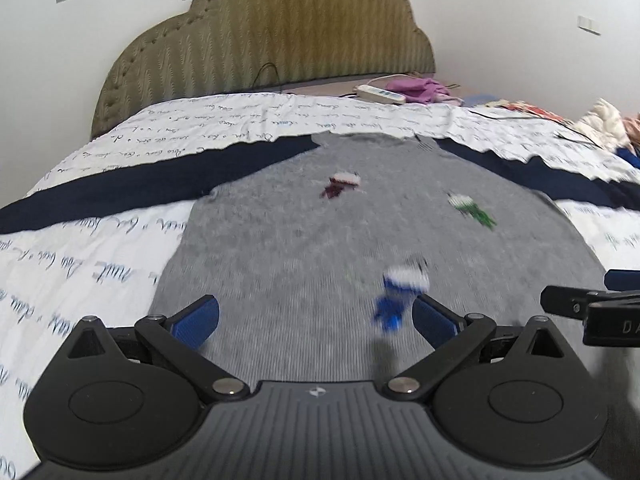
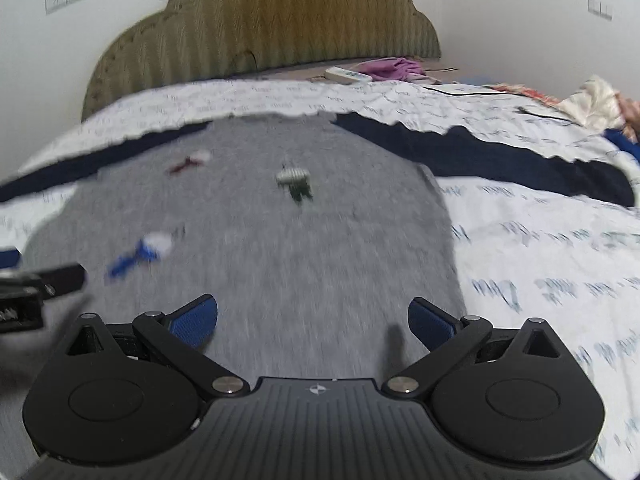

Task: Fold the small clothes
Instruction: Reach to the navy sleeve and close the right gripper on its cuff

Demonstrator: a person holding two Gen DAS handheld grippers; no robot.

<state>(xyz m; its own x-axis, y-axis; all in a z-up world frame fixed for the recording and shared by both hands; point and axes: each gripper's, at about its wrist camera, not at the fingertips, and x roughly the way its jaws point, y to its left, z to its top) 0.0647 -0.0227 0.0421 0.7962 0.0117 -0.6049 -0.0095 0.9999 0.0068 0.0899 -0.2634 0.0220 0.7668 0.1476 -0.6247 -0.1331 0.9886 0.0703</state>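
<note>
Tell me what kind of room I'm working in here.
Most likely a bedroom: a scalloped olive padded headboard, a white bedsheet printed with script, and a grey navy-sleeved sweater spread flat on it.

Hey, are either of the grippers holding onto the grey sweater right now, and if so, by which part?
Nothing is held. The left gripper and right gripper are both open above the grey sweater, with nothing between the fingers.
</note>
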